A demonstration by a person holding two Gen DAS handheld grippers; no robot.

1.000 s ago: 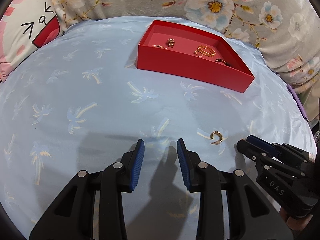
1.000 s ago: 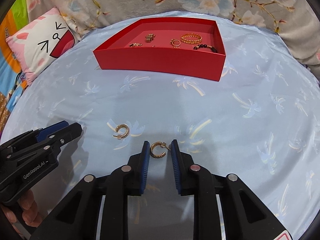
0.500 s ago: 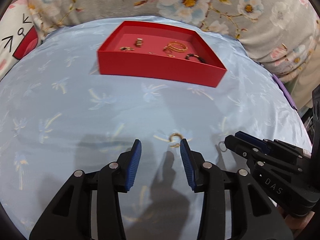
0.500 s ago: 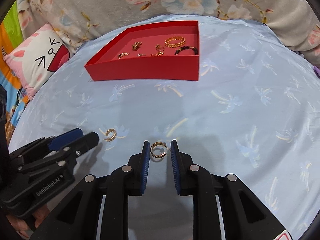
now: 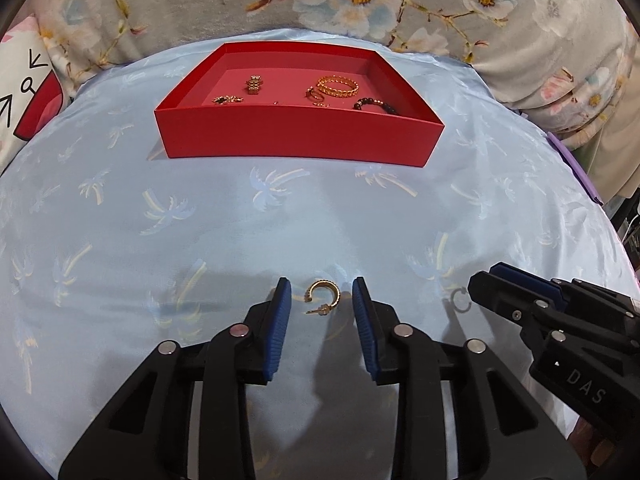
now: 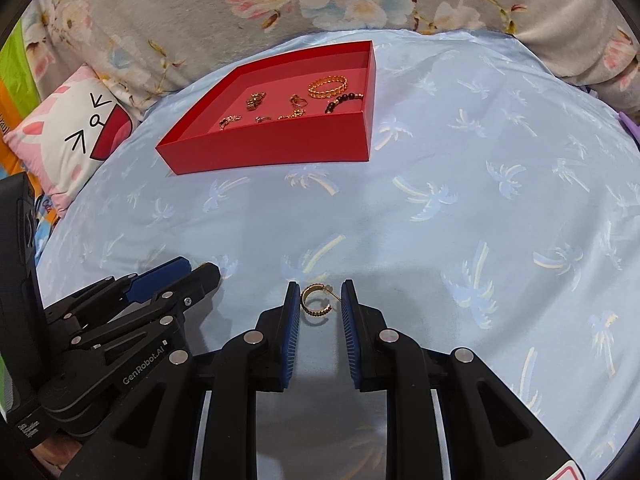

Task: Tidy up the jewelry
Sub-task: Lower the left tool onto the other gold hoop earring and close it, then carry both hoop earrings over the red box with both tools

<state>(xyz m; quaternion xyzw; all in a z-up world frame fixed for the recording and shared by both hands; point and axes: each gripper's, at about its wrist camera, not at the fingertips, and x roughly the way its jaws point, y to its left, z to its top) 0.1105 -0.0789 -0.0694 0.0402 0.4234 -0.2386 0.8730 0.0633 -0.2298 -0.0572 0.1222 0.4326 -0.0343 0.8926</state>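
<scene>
Two gold hoop earrings are in play. One earring lies on the pale blue palm-print cloth between the closing, not yet touching pads of the left gripper. The right gripper pinches the other hoop. Beyond stands the red tray holding a gold ring and a beaded bracelet. Only the right view shows most of the cat pillow.

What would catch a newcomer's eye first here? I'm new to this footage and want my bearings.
Probably the red tray at the far side of the pale blue cloth, with gold rings and a dark bead bracelet inside. Next, the two gold hoop earrings near the camera: one on the cloth between the closing jaws of the left gripper, the other between the fingers of the right gripper.
</scene>
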